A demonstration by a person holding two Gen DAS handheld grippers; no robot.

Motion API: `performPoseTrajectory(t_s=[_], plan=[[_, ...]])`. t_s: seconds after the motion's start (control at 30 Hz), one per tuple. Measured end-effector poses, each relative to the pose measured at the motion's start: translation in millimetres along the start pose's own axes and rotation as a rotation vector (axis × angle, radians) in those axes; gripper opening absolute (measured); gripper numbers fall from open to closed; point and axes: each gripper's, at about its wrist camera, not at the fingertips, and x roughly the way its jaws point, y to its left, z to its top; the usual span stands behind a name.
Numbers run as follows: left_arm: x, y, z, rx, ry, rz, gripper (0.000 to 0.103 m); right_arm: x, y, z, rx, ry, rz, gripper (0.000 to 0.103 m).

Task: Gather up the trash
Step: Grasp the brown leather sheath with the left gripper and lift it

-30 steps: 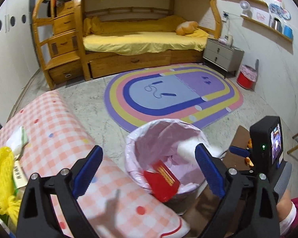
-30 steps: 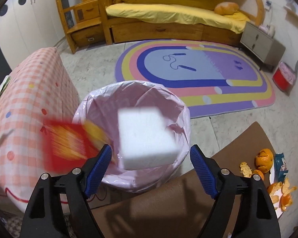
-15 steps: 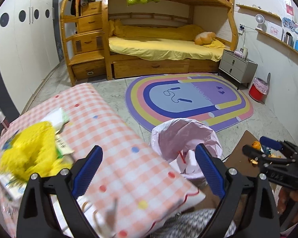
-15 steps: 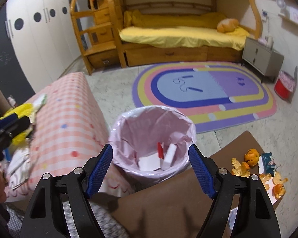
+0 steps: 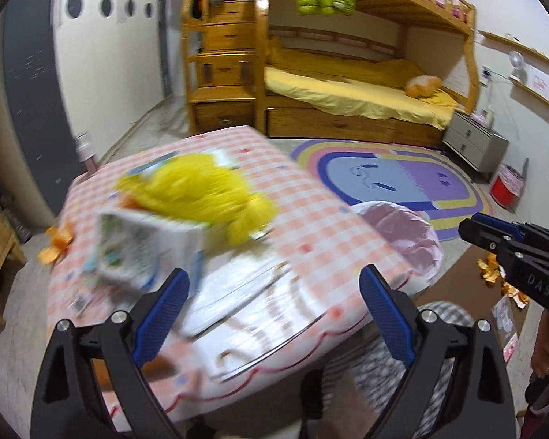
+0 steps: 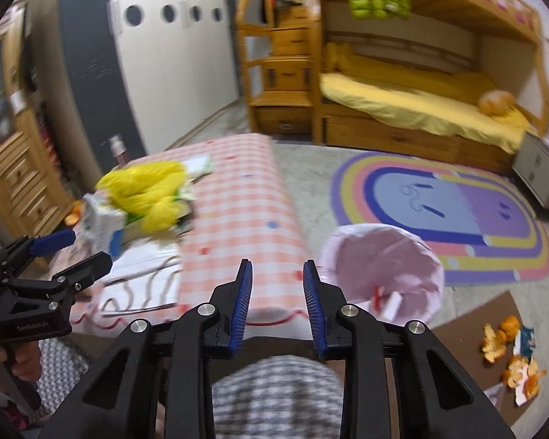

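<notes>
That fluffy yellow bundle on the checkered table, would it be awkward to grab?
Probably floppy: the yellow bundle looks like soft netting slumped over the table. Likely light for its bulk. It may snag the carton beside it, so strands might trail when lifted.

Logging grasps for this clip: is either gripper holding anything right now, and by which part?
Nothing is held. The left gripper is wide open near the carton, and nothing sits between the right gripper's fingers.
</notes>
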Motion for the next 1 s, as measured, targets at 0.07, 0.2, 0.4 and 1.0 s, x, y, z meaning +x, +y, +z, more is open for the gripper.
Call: performPoseTrajectory(t_s=[0.07,0.2,0.4,1.0], plan=[[-6,17,-8,-0.022,0.000,0.029,0.091,2,12,0,-0.019,0.004,0.019,0.029],[-18,44,-27,-0.038,-0.003,0.075,0.091,4,32,-3,-0.050,0.012,0.056,0.031],[-29,90,-57,-0.039,0.003,0.112,0.091,5,52,-7,-0.091,0.019,0.086,0.065],[21,141,-79,0.017,0.149,0.135,0.084,23,81,-4,-0.138,0.071,0.064,0.069]])
